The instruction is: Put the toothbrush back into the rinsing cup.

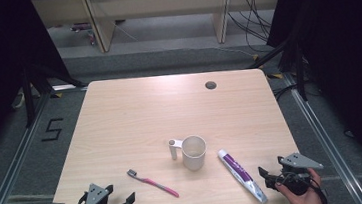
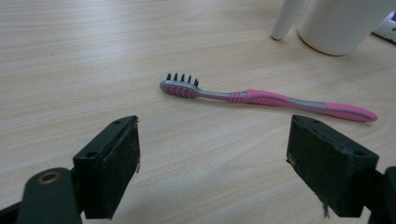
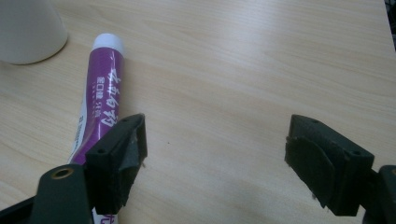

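Note:
A pink and grey toothbrush [image 1: 152, 183] lies flat near the table's front edge, bristles up [image 2: 261, 98]. To its right stands a white cup [image 1: 194, 152] with a side handle. A purple and white toothpaste tube [image 1: 241, 174] lies right of the cup, white cap toward it [image 3: 105, 102]. My left gripper [image 1: 121, 194] stands open at the front left, a little short of the toothbrush, with nothing between its jaws [image 2: 212, 163]. My right gripper [image 1: 270, 166] is open at the front right. Its left jaw hangs over the tube's lower part and grips nothing [image 3: 215, 154].
The light wooden table [image 1: 134, 111] has a round cable hole [image 1: 210, 85] at the back right. The cup's base [image 2: 343, 23] and handle [image 2: 287, 18] stand beyond the toothbrush. Black frame posts and floor cables surround the table.

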Demonstrator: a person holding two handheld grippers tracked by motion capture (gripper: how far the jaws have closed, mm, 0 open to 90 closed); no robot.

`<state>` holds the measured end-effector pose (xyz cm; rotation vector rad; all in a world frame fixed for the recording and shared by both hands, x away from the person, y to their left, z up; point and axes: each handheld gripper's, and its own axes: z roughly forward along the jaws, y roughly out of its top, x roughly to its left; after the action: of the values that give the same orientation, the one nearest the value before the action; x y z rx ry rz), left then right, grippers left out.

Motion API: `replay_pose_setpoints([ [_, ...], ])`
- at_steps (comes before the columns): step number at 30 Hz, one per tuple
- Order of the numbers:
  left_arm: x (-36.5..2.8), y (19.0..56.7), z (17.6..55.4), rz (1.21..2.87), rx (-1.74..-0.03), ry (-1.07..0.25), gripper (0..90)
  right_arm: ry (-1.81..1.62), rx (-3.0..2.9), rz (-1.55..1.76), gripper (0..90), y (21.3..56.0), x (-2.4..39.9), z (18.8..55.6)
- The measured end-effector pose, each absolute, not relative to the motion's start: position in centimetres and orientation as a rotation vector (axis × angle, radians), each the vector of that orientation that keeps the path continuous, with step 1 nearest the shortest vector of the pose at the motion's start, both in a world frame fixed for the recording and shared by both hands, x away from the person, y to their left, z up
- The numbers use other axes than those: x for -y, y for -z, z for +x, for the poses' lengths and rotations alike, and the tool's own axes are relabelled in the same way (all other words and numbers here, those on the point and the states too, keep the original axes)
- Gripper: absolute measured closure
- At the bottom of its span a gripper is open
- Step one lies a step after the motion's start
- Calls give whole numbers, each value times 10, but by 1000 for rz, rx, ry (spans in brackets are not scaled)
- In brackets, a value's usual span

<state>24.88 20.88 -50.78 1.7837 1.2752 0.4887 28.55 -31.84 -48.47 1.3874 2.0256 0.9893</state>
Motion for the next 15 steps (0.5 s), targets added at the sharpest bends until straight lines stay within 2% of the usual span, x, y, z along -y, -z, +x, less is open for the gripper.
replay_pose_setpoints([
  [15,-200,505,248,1771,-1256,-465,201,-1005,-2022,1386,218,485,319,286],
])
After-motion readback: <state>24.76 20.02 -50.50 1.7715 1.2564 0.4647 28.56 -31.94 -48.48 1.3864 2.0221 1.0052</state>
